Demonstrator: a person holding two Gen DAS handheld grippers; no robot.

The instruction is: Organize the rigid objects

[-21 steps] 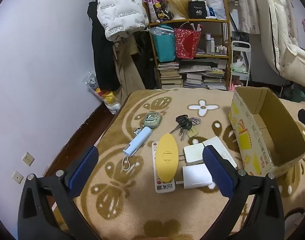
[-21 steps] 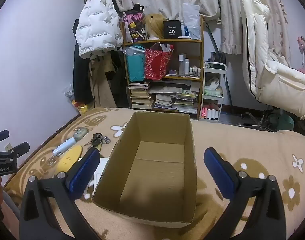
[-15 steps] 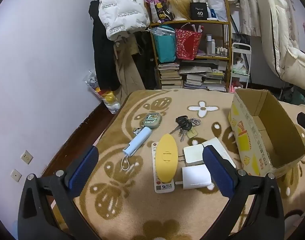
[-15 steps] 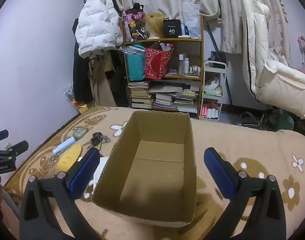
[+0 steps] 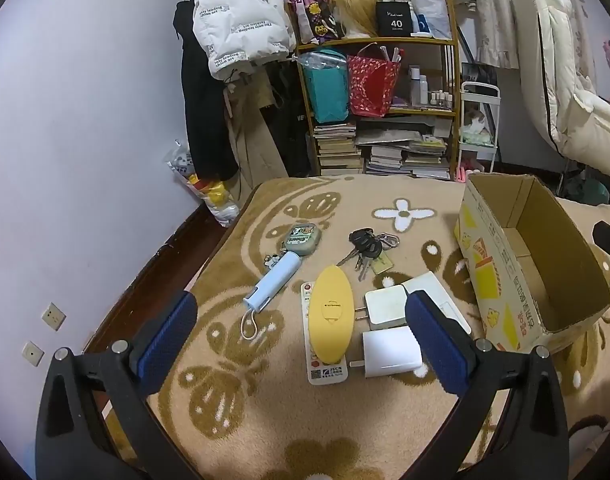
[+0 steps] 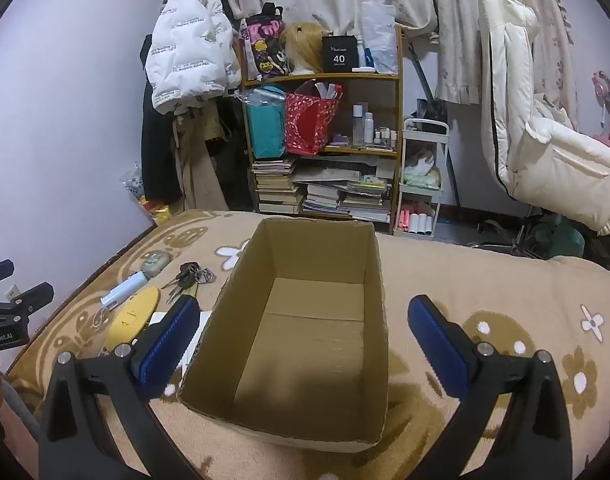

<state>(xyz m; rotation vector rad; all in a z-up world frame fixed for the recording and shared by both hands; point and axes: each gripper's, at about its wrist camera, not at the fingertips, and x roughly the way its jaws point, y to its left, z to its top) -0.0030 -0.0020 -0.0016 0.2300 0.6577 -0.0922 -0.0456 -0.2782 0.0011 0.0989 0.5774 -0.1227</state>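
Left wrist view shows keys, yellow case, chargers w/ left tool released above; right view: right tool released over empty box, bare blanket beyond.

Left wrist cam: above bed's left edge, angled down, faces far wooden bookshelf. Right wrist cam: close over open brown cardboard box, same heading. Shared: box, shelf, yellow oval case.
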